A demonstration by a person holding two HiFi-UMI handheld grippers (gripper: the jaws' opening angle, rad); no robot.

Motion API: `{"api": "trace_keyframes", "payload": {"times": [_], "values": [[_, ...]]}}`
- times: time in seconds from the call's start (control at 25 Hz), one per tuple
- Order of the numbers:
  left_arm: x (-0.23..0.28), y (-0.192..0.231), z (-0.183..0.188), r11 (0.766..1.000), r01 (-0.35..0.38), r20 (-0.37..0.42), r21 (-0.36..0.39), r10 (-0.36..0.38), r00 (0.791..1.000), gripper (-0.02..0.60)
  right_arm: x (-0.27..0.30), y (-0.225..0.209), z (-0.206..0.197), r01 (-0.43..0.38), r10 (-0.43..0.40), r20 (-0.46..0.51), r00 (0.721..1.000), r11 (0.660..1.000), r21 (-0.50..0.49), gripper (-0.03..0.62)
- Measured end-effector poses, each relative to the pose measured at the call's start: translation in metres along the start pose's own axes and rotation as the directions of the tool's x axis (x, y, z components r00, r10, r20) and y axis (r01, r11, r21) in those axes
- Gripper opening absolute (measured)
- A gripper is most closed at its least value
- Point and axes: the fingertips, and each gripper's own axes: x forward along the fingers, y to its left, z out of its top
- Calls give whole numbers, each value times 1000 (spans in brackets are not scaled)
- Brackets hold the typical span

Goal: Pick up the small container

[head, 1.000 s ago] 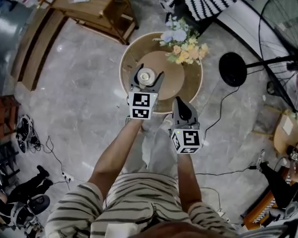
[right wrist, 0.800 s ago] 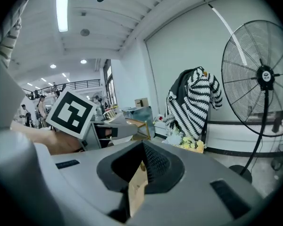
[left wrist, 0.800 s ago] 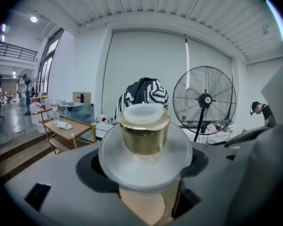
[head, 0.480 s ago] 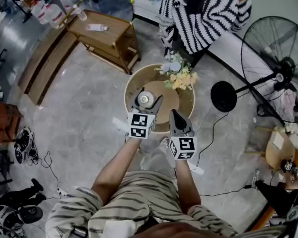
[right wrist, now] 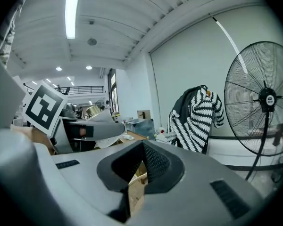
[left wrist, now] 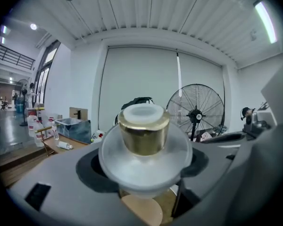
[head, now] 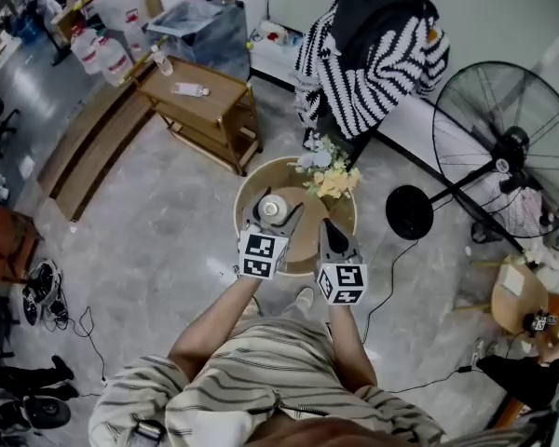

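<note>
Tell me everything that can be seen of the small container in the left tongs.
The small container is a squat jar with a wide, frosted white body like a shallow bowl, a shiny gold collar and a flat white top. It looks like glass or plastic. It sits upright and closed, clamped by its body between the left tongs, and nothing else appears to touch it. It is held over the round wooden table, apparently clear of it.

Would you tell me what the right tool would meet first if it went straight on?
Probably the bunch of pale flowers on the round wooden table, going by the head view; the right tool may instead pass above them, height being unclear.
</note>
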Motion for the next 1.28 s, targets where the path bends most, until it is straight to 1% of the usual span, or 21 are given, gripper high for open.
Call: {"api": "trace_keyframes", "payload": {"times": [0.2, 0.44, 0.6, 0.8, 1.12, 1.28], "values": [[-10, -2, 16, 1000, 3, 32, 22, -4, 999, 330, -1, -2, 22, -17, 17, 43, 999, 1000, -1, 8], [-25, -7, 30, 1000, 9, 56, 5, -9, 998, 330, -3, 2, 36, -25, 26, 79, 997, 1000, -15, 8], [-31, -5, 35, 1000, 2, 67, 11, -2, 998, 330, -1, 3, 45, -24, 26, 105, 994, 1000, -16, 8], [-31, -8, 34, 1000, 3, 74, 18, -4, 997, 330, -4, -5, 43, -21, 21, 109, 994, 1000, -1, 6], [-33, -7, 36, 1000, -5, 90, 19, 3, 996, 330, -7, -7, 46, -27, 27, 121, 992, 1000, 0, 6], [-34, -7, 34, 1000, -2, 91, 9, 1, 996, 330, -9, -9, 46, -22, 22, 122, 992, 1000, 4, 6]]}}
